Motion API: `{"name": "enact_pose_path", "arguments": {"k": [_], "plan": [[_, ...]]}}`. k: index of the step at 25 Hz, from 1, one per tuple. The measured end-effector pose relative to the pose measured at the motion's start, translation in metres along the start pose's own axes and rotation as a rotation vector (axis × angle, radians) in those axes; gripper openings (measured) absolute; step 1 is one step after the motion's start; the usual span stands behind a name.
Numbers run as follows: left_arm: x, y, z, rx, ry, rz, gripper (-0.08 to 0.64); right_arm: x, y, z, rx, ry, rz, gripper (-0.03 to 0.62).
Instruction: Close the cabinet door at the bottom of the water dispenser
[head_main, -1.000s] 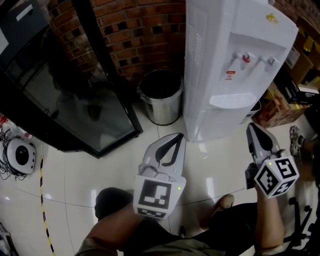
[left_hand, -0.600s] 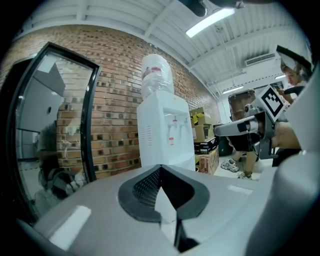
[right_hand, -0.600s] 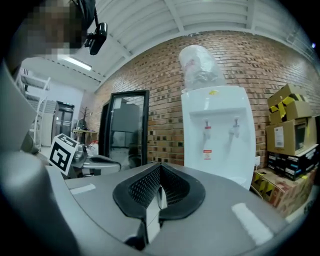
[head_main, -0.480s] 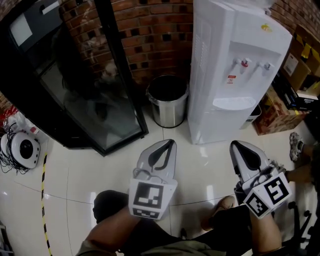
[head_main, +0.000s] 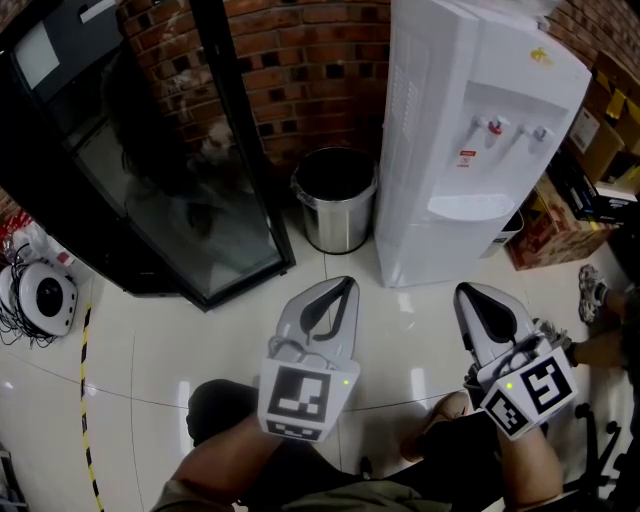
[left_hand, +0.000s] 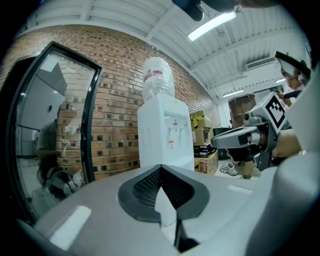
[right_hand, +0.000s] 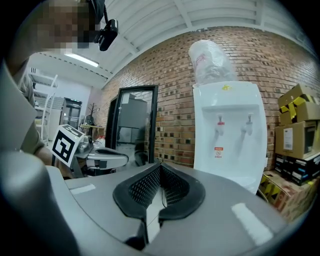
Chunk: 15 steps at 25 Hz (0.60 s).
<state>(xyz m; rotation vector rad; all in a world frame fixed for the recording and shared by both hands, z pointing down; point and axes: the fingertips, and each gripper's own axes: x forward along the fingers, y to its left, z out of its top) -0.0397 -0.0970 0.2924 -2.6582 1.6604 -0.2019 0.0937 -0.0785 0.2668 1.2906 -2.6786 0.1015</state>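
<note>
The white water dispenser (head_main: 470, 150) stands against the brick wall, a bottle on top in the left gripper view (left_hand: 159, 75). Its lower front panel (head_main: 445, 245) looks flush with the body in the head view. My left gripper (head_main: 335, 285) hovers over the floor tiles in front of it, shut and holding nothing. To the right, my right gripper (head_main: 470, 292) is also shut and empty, a short way off the dispenser's base. In the right gripper view the dispenser (right_hand: 230, 135) rises ahead of the right gripper (right_hand: 160, 167). The left gripper (left_hand: 160, 170) shows its jaws pressed together.
A steel bin (head_main: 335, 200) stands left of the dispenser. A black glass-door cabinet (head_main: 150, 170) fills the left side. Cardboard boxes (head_main: 560, 210) are stacked at the right. A white round device (head_main: 45, 300) and striped floor tape (head_main: 88, 400) lie at far left. The person's shoe (head_main: 445, 408) is below.
The right gripper has drawn back from the dispenser's base toward the person. The left gripper has pulled back a little too. Both stay shut.
</note>
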Motion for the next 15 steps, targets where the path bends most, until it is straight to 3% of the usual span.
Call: {"name": "enact_pose_path", "arguments": {"k": [15], "plan": [[0.0035, -0.0038, 0.0004, -0.012, 0.0, -0.01, 0.0, 0.0023, -0.0001, -0.0052, -0.003, 0.013, 0.005, 0.012]]}}
